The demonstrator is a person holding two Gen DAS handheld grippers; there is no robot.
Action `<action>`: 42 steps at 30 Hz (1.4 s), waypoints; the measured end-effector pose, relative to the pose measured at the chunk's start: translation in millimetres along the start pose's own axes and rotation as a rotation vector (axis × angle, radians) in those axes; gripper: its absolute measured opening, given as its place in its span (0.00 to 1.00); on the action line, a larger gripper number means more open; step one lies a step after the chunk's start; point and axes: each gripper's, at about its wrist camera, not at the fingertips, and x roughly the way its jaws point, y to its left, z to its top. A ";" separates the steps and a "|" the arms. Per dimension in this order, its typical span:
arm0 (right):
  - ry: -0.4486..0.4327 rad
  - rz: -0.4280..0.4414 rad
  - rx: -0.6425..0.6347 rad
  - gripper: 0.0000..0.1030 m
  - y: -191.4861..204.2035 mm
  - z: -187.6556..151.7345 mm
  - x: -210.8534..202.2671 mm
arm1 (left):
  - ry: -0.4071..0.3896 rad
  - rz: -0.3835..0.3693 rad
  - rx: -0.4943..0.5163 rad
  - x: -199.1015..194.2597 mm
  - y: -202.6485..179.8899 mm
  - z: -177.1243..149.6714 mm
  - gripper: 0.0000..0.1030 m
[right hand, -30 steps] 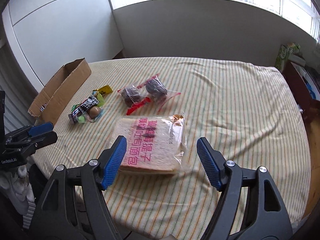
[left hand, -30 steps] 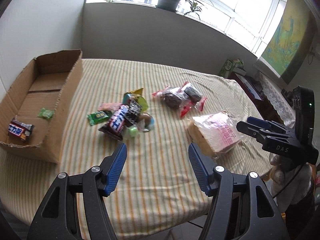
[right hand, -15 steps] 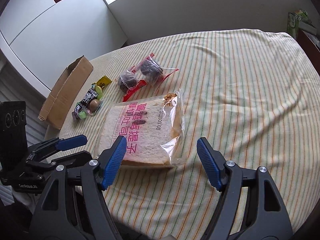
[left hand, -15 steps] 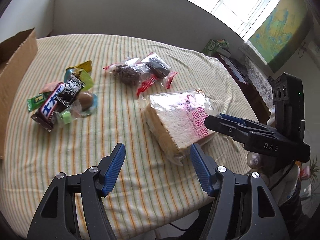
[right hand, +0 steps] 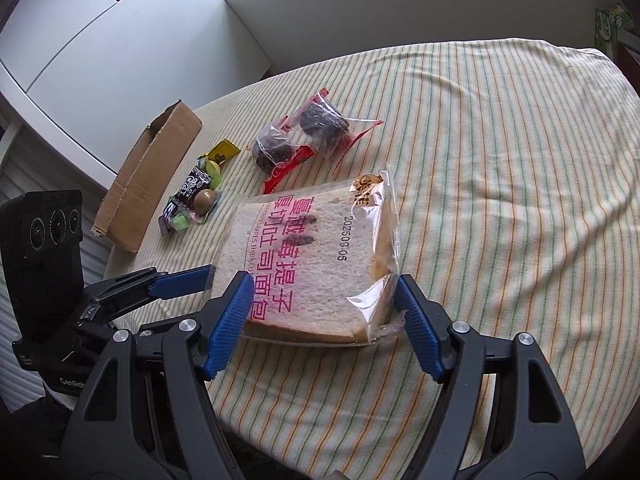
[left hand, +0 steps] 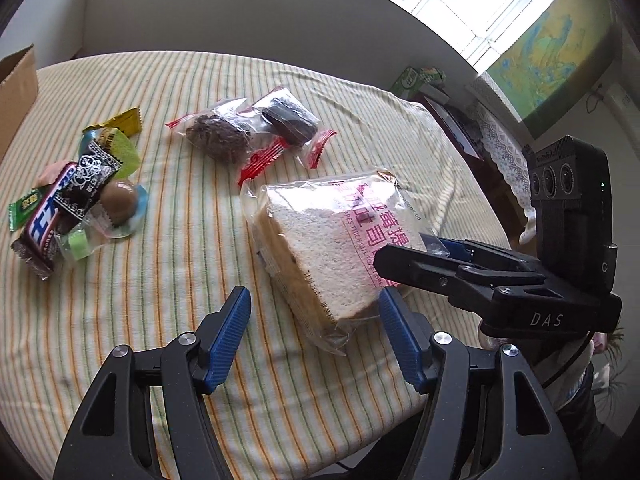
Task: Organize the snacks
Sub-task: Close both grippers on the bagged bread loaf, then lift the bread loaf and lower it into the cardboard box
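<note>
I've got bare surface [left hand: 168, 280] left of the bread [left hand: 332, 248]; the right gripper [left hand: 404, 256] crowds its far side, the candy [left hand: 76, 204] sits well left.

Both wrist views down, bread bag [left hand: 340, 236] shared

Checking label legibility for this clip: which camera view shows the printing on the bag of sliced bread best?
The right wrist view: the bag of sliced bread lies face-up between the open right gripper, its pink lettering and date stamp unobstructed. In the left wrist view the bag is foreshortened and the right gripper covers part of the print.
</note>
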 end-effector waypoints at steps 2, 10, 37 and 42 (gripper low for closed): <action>0.002 -0.002 -0.002 0.70 0.2 0.0 0.6 | 0.002 -0.005 0.010 1.1 -0.6 0.1 0.62; 0.010 0.001 0.011 0.62 -1.3 0.6 -2.9 | 0.012 -0.011 0.062 6.3 -10.6 -0.7 0.51; -0.064 0.073 -0.229 0.59 138.4 50.4 -2.7 | -0.228 0.115 0.023 -105.4 37.0 -0.9 0.51; -0.054 0.098 -0.288 0.59 174.2 63.5 13.5 | -0.275 0.150 -0.016 -130.1 61.9 -1.5 0.51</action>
